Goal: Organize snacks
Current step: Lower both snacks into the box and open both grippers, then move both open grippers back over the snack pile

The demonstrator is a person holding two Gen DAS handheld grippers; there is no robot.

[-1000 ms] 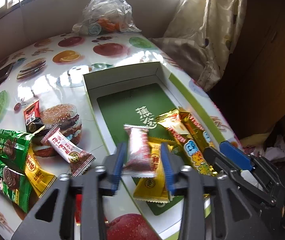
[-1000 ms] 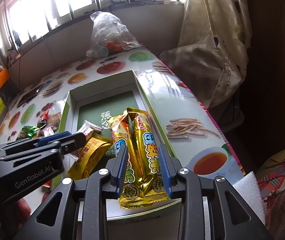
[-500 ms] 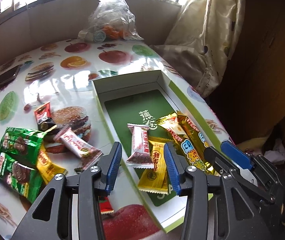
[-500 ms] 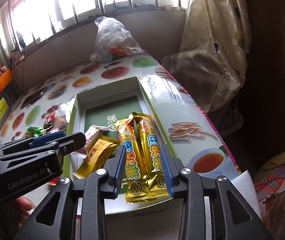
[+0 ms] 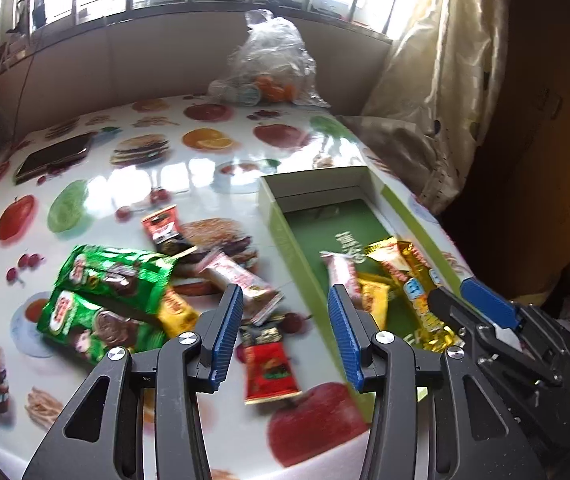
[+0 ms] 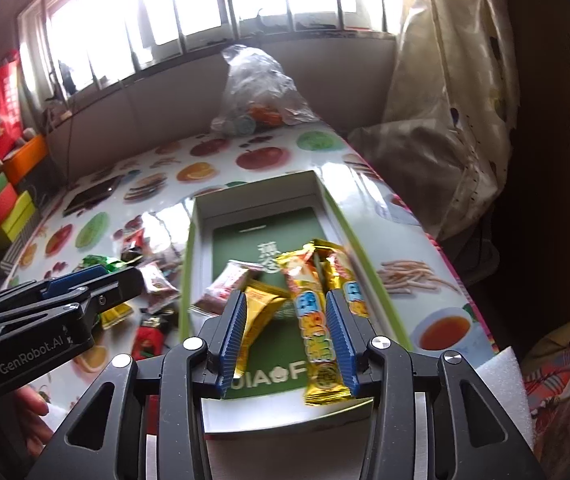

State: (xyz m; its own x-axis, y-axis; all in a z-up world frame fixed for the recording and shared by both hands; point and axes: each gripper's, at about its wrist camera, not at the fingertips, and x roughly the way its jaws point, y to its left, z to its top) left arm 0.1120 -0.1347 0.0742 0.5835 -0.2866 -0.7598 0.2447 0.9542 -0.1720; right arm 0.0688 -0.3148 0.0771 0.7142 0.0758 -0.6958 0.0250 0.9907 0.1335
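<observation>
**Box half filled, loose snacks waiting beside it**

The green-lined box (image 6: 201, 240) lies open on the fruit-printed table (image 5: 213, 176), its near half holding four packets: two long gold bars (image 6: 317, 320) side by side along the right wall, a yellow packet (image 6: 259, 312) next to them, and a pink-and-white candy (image 6: 225, 282) at the left. They lie lengthwise, probably so that more will fit alongside; the far half of the box is bare.

Left of the box, on the table, the unsorted snacks sit in a loose cluster: two green packets (image 5: 105, 296) overlapping, a small yellow one (image 5: 175, 312) tucked under them, a pink-white candy (image 5: 241, 282), a dark red sachet (image 5: 163, 230) farther back, and a red packet (image 5: 269, 368) nearest the camera.

The left gripper (image 5: 285, 332) hangs above that red packet with its fingers spread wide and nothing between them, placed, it seems, to choose the next pick. The right gripper (image 6: 287, 336) hovers over the box's near end, fingers likewise parted and empty, the gold bars seen through the gap.

A clear plastic bag (image 5: 269, 68) and a dark phone (image 5: 53, 158) sit well apart at the far side.
</observation>
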